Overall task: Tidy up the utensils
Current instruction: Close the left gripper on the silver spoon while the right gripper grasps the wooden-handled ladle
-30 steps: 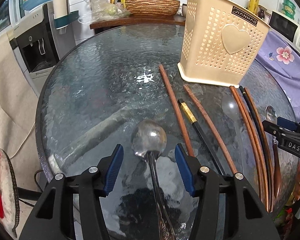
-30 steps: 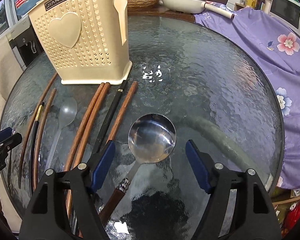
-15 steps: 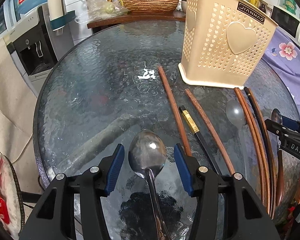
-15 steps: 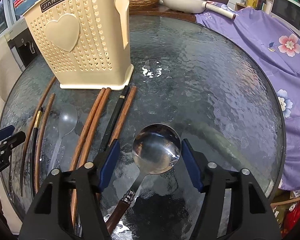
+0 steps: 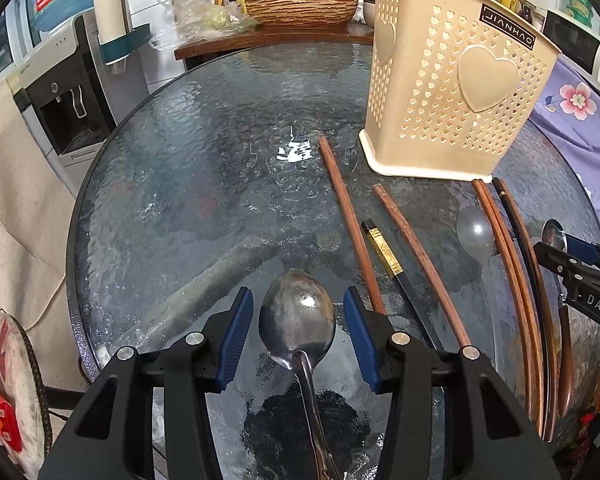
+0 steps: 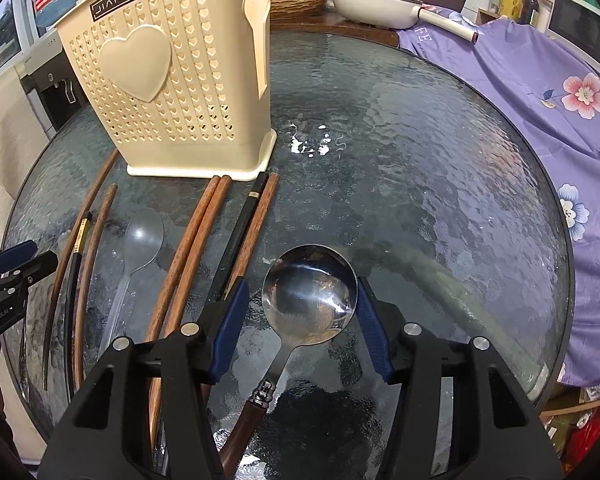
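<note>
Utensils lie scattered on the round textured-glass table (image 5: 188,184), near the cream perforated plastic holder with heart cut-outs (image 5: 448,92) that stands at the far side.

The left gripper (image 5: 298,330) brackets the bowl of an oval tarnished steel spoon (image 5: 296,320); its jaws have just been closing and stand partly open, with slim gaps between the blue pads (image 5: 236,336) and the bowl, so nothing is gripped.

The right gripper (image 6: 300,320) straddles a round polished steel spoon with a dark wooden handle (image 6: 310,294). Its jaws have just been closing too; the right pad looks at or almost on the rim, the left one just clear, and I judge it not yet clamped.

To the left of that spoon lie reddish-brown wooden chopsticks (image 6: 192,256), a black chopstick with a gold band (image 6: 244,228) and a clear plastic spoon (image 6: 140,240).

Both metal spoons should be stiff, fairly light and slick, especially on glass. A curved bowl may squirt out of flat pads; the neck or handle looks the safer hold. The chopsticks are thin and may roll.
</note>
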A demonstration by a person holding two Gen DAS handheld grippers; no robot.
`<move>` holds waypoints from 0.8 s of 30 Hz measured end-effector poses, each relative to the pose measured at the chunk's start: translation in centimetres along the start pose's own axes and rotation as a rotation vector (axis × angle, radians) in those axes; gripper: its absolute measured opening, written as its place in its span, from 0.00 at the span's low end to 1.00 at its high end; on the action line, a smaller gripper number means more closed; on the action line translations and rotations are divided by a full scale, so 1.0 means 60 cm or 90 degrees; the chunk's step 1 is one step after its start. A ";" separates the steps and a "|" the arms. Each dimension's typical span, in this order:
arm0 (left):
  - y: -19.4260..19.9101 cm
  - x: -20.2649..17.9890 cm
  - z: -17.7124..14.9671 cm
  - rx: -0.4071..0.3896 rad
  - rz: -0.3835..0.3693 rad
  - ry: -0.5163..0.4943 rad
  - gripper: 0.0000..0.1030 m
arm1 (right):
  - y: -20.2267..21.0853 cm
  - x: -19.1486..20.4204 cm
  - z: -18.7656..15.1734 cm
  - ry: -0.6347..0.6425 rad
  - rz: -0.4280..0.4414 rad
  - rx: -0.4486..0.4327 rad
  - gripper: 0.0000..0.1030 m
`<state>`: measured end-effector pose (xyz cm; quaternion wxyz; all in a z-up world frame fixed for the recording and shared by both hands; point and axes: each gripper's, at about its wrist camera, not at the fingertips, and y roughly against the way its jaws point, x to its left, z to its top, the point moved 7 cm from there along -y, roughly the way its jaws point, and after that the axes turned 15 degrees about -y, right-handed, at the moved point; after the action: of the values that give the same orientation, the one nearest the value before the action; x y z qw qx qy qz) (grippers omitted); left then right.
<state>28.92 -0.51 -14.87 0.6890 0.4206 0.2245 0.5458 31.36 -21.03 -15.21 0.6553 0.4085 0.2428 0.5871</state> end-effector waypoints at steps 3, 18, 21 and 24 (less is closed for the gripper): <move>0.000 0.001 0.001 -0.002 -0.001 0.005 0.42 | 0.001 -0.001 -0.001 0.002 0.003 0.001 0.52; -0.002 0.003 0.000 0.001 0.001 -0.004 0.37 | 0.002 0.000 0.000 0.007 0.005 0.001 0.50; -0.001 0.001 -0.002 0.006 -0.002 -0.006 0.40 | 0.002 -0.001 0.000 0.008 0.004 0.003 0.50; -0.002 -0.001 -0.003 0.005 0.002 -0.008 0.40 | 0.002 -0.001 0.000 0.008 0.004 0.002 0.50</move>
<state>28.83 -0.53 -15.06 0.6880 0.4268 0.2219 0.5433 31.29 -21.10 -15.14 0.6510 0.4067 0.2466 0.5916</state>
